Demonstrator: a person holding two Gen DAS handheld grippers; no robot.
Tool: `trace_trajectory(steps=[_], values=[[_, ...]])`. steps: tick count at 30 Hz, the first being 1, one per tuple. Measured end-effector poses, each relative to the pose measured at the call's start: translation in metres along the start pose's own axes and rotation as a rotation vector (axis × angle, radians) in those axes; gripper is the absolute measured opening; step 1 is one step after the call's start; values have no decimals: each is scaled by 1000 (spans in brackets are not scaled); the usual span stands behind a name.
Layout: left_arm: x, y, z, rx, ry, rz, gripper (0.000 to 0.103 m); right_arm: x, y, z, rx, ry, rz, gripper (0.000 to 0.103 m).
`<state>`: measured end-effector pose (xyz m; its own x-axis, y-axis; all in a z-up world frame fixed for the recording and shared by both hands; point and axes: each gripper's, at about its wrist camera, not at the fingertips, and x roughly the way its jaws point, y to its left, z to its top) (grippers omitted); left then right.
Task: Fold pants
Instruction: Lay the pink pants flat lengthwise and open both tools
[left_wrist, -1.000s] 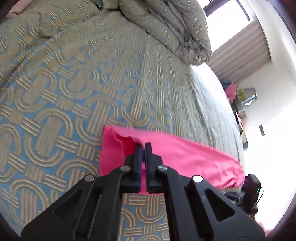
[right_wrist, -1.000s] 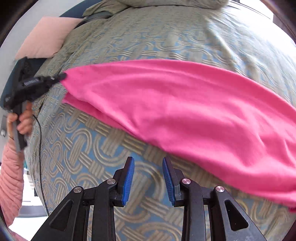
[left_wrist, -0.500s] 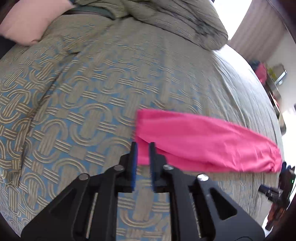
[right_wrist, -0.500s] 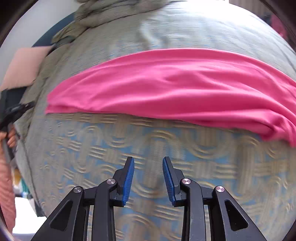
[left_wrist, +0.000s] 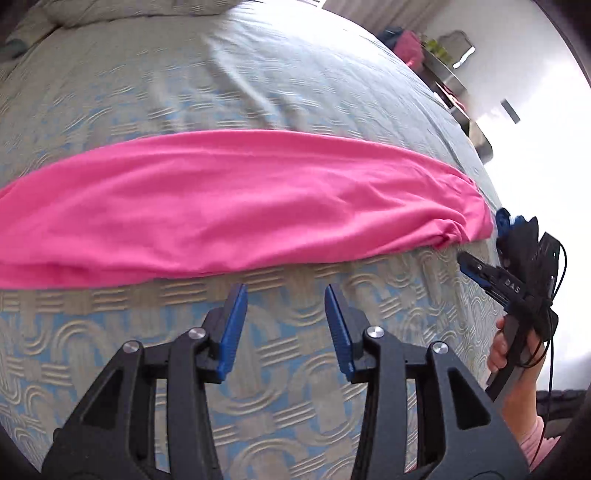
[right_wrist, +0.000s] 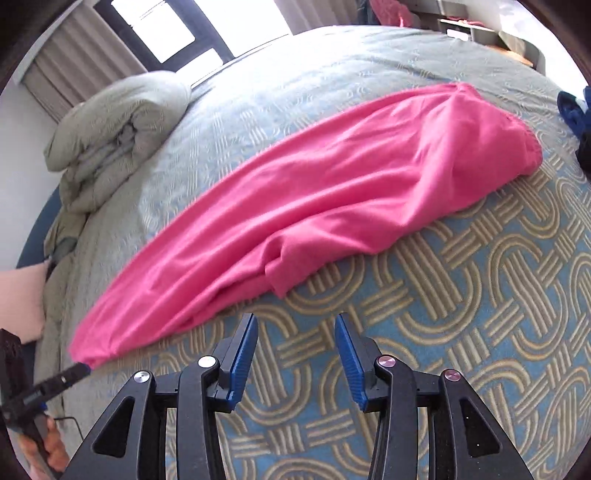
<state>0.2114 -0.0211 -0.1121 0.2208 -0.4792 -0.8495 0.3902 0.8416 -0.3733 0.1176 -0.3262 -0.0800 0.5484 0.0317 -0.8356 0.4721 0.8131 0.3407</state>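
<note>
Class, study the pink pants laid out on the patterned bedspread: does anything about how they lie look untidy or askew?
Yes. The pink cotton pants lie as a long strip, but along the near edge a loose flap sticks out onto the blue-and-tan patterned bedspread, and the wide end is bunched and wrinkled.

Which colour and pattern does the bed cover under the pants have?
The bed cover is blue with interlocking tan striped loops; the right wrist view shows it best.
</note>
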Motion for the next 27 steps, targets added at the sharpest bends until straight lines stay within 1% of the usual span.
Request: trace_trajectory(steps=[1, 3, 4, 5, 6, 8, 9, 11, 14, 17, 20, 21, 22, 23, 25, 27], values=[[2, -10, 2, -9, -1, -24, 45, 2, 3, 1, 7, -14, -3, 51], [1, -15, 2, -31, -11, -37, 45, 15, 19, 2, 17, -26, -11, 52], [-1, -15, 1, -40, -22, -26, 45, 23, 27, 4, 14, -27, -26, 52], [-5, -13, -1, -49, -34, 0, 45, 26, 30, 10, 8, -27, -55, 52], [-9, -6, -3, -61, -44, 31, 45, 31, 34, 13, 2, -27, -100, 52], [-16, 15, -6, -95, -50, 80, 45, 42, 32, 22, 8, -11, -216, 52], [-18, 27, -9, -121, -54, 104, 45, 44, 29, 24, 30, 1, -258, 52], [-25, 60, -14, -200, -69, 147, 45, 41, 25, 25, 63, -8, -259, 51], [-39, 109, -21, -315, -99, 196, 45, 37, 29, 22, 8, -33, -338, 52], [-50, 141, -27, -392, -132, 235, 45, 41, 30, 22, -1, -56, -337, 52], [-61, 172, -36, -493, -165, 229, 45, 47, 34, 22, 11, -122, -385, 51], [-64, 180, -40, -521, -174, 222, 45, 48, 35, 23, 31, -137, -393, 47], [-67, 187, -43, -543, -184, 221, 45, 48, 33, 21, 61, -148, -375, 24], [-71, 193, -47, -557, -193, 225, 45, 46, 30, 20, 98, -152, -341, 8], [-77, 198, -53, -561, -204, 242, 45, 32, 25, 16, 159, -175, -303, 5], [-84, 199, -59, -553, -212, 242, 45, 10, 22, 11, 165, -214, -265, 4]])
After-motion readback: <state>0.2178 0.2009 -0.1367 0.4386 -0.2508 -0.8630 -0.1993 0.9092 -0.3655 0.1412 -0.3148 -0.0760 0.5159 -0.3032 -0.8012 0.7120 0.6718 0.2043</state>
